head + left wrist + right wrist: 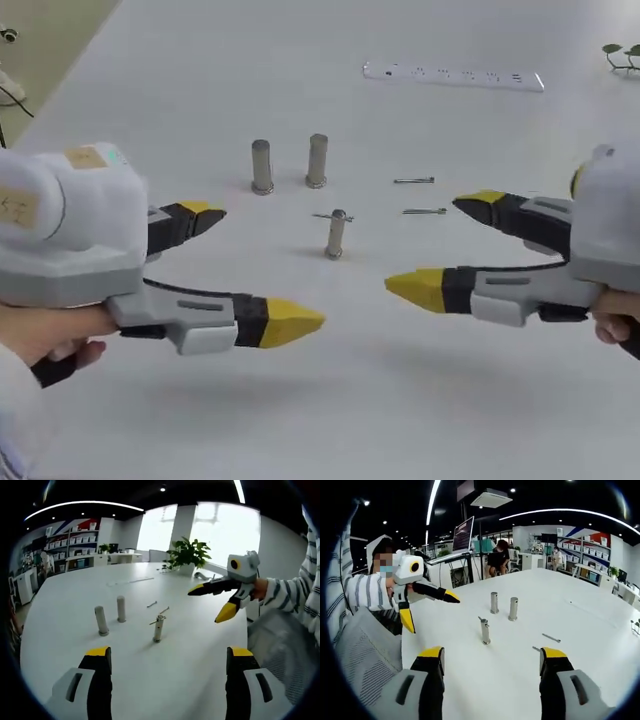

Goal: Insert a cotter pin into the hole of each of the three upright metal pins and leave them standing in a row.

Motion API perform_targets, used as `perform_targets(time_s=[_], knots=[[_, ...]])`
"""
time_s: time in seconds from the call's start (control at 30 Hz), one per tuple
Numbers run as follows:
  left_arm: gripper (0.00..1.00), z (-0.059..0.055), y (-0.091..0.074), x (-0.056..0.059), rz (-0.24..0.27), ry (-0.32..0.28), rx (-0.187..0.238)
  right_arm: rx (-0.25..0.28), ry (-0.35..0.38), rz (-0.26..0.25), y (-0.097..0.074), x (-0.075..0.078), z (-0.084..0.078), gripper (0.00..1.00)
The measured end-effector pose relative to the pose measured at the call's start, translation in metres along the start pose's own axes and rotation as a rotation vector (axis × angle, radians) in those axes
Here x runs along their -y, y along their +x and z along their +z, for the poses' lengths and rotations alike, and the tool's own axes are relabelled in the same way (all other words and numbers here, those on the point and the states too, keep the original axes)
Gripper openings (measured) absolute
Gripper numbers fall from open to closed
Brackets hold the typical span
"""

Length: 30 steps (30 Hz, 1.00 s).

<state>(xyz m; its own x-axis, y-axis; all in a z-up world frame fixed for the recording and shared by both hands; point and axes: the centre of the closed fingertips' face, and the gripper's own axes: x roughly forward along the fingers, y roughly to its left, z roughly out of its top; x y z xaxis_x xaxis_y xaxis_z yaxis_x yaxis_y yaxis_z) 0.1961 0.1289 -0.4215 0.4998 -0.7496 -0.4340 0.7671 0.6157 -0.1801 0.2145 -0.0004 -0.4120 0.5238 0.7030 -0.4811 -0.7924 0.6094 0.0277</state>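
While you hold both tools low over the white table, your left claw is spread wide with nothing between its yellow tips. Your right claw faces it, equally released and empty. Beyond them stand three grey cylindrical metal pins with flanged feet. Two bare ones stand side by side at the back, the left rear pin and the right rear pin. Nearer to you is the front pin, with a thin silver cotter pin crosswise through its top. To the right of the group lie the far loose cotter pin and the near loose cotter pin, the latter close to your right claw's upper tip. A long white power strip lies at the table's far side; its markings are too small to read.
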Motion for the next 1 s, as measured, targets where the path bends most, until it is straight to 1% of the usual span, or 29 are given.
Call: perform_targets(time_s=[0.07, 0.1, 0.13, 0.17, 0.2, 0.23, 0.27, 0.3, 0.33, 0.4, 0.47, 0.5, 0.53, 0.63, 0.67, 0.73, 0.87, 1.0], knots=[[0.94, 0.002, 0.000, 0.000, 0.000, 0.005, 0.001, 0.010, 0.048, -0.024, -0.010, 0.002, -0.003, 0.76], [0.94, 0.002, 0.000, 0.000, 0.000, 0.005, 0.004, 0.024, 0.092, -0.048, -0.015, 0.004, -0.004, 0.78], [0.94, 0.003, 0.000, 0.000, -0.001, 0.004, 0.007, 0.033, 0.120, -0.062, -0.018, 0.005, -0.005, 0.80], [0.94, 0.004, 0.000, -0.001, 0.000, 0.004, 0.008, 0.049, 0.157, -0.091, -0.023, 0.008, -0.006, 0.81], [0.94, 0.004, 0.000, -0.001, 0.000, 0.004, 0.008, 0.048, 0.171, -0.105, -0.025, 0.010, -0.008, 0.84], [0.94, 0.004, 0.000, -0.001, -0.001, 0.003, 0.009, 0.042, 0.202, -0.127, -0.029, 0.013, -0.013, 0.87], [0.94, 0.005, 0.001, -0.001, -0.001, 0.004, 0.009, 0.032, 0.208, -0.126, -0.032, 0.012, -0.017, 0.88], [0.94, 0.005, 0.001, -0.001, -0.002, 0.005, 0.009, 0.031, 0.217, -0.137, -0.035, 0.014, -0.020, 0.88], [0.94, 0.006, 0.001, -0.001, -0.005, 0.005, 0.009, 0.037, 0.232, -0.153, -0.038, 0.016, -0.022, 0.89], [0.93, 0.007, 0.001, -0.002, -0.005, 0.002, 0.013, 0.042, 0.266, -0.168, -0.043, 0.017, -0.024, 0.91], [0.93, 0.008, 0.001, -0.003, -0.003, 0.001, 0.015, 0.036, 0.277, -0.175, -0.047, 0.017, -0.028, 0.93], [0.93, 0.010, 0.001, -0.005, -0.001, -0.003, 0.018, 0.027, 0.290, -0.190, -0.049, 0.018, -0.031, 0.95], [0.93, 0.011, 0.002, -0.006, 0.000, -0.006, 0.022, 0.031, 0.289, -0.195, -0.050, 0.018, -0.032, 0.95], [0.92, 0.012, 0.003, -0.007, -0.013, -0.018, 0.027, 0.043, 0.317, -0.217, -0.054, 0.021, -0.037, 0.94], [0.92, 0.013, 0.003, -0.008, -0.014, -0.020, 0.028, 0.040, 0.325, -0.218, -0.055, 0.022, -0.039, 0.94], [0.92, 0.014, 0.003, -0.011, -0.011, -0.023, 0.028, 0.035, 0.335, -0.240, -0.058, 0.025, -0.043, 0.94], [0.92, 0.020, 0.004, -0.021, 0.003, -0.027, 0.037, 0.021, 0.331, -0.257, -0.063, 0.029, -0.046, 0.94], [0.90, 0.029, 0.006, -0.036, 0.027, -0.028, 0.049, 0.016, 0.332, -0.267, -0.069, 0.031, -0.046, 0.94]])
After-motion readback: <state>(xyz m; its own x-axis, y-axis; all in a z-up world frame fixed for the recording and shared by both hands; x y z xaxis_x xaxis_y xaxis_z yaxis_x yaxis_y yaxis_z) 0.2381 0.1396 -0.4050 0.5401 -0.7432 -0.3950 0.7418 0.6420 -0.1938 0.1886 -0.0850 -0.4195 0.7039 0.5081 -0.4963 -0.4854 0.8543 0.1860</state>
